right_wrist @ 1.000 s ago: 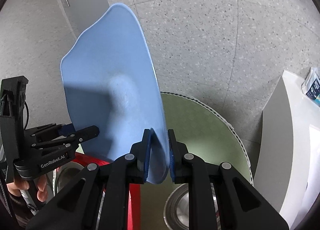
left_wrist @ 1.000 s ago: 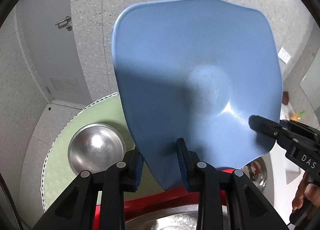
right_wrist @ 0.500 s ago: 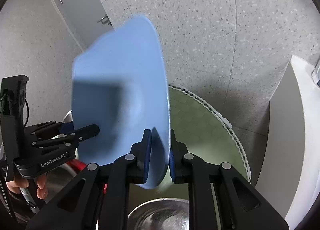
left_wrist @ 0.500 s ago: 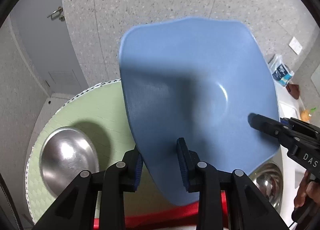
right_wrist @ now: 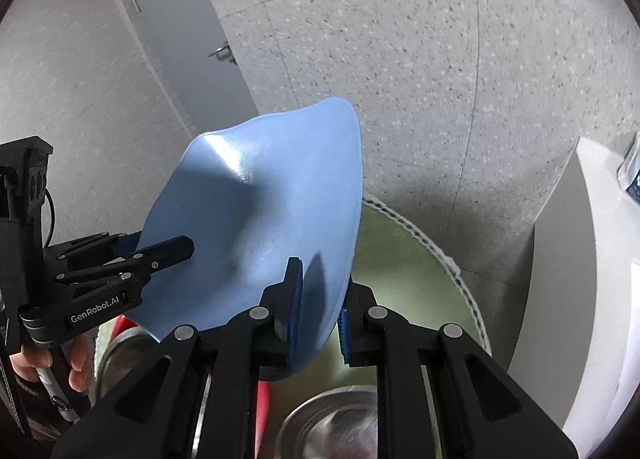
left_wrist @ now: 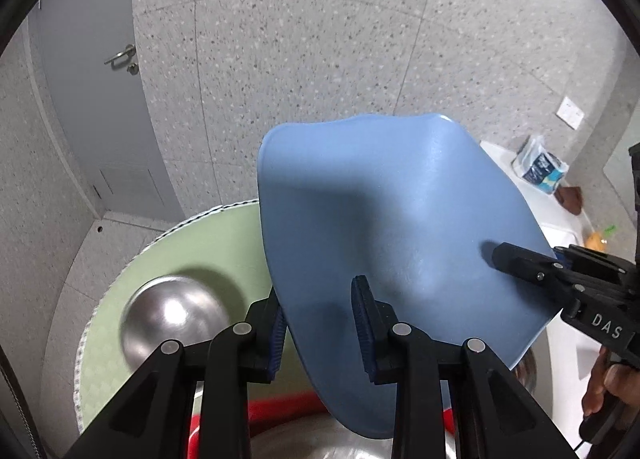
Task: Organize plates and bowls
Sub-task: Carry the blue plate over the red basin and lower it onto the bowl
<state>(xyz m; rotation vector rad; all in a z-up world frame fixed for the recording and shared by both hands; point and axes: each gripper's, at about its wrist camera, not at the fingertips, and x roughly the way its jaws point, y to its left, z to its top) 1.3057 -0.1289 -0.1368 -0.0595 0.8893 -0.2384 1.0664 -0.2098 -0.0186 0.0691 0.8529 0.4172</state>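
A large blue plate (left_wrist: 392, 227) is held in the air over a round green table (left_wrist: 192, 251). My left gripper (left_wrist: 320, 323) is shut on the plate's near rim. My right gripper (right_wrist: 318, 299) is shut on another part of the rim, and the plate (right_wrist: 260, 219) tilts up to the left in that view. The right gripper's finger also shows in the left wrist view (left_wrist: 528, 263). A steel bowl (left_wrist: 172, 319) lies upside down on the table at the left. Another steel bowl (right_wrist: 332, 423) sits below the right gripper.
A red tray or plate (left_wrist: 280, 411) lies under the grippers at the table's near side. A white counter (right_wrist: 580, 279) stands to the right, with a tissue pack (left_wrist: 540, 167) on it. A grey door (left_wrist: 100, 99) is at the far left.
The plate has tipped away from both cameras and now sits lower in view. Both grippers keep their hold on it. More of the wall and counter shows behind it.
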